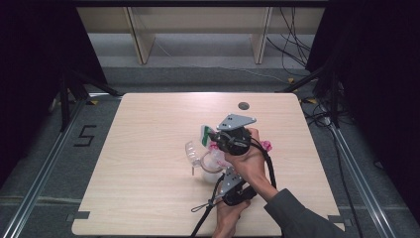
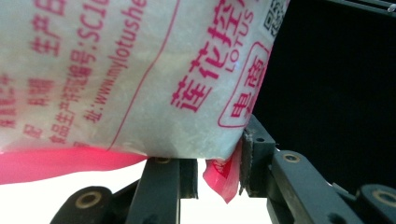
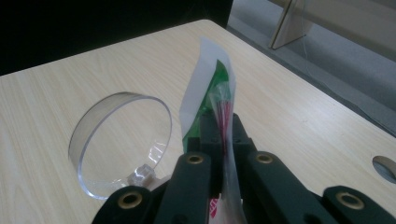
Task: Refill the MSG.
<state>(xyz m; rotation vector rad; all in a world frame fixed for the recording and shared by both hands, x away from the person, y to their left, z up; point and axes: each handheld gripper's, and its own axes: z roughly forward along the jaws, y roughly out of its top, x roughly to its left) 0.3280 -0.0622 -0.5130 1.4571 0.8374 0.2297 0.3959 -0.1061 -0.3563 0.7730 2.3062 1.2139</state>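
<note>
The bag, held above the counter, is pinched at both ends: right fingers pressed together on its top edge beside the clear cup, left fingers clamping its bottom corner.

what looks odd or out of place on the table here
The clear round lid lies tipped on its edge on the table, not flat. Nothing looks spilled or torn; the pink-printed bag is held up between the left gripper and right gripper.
</note>
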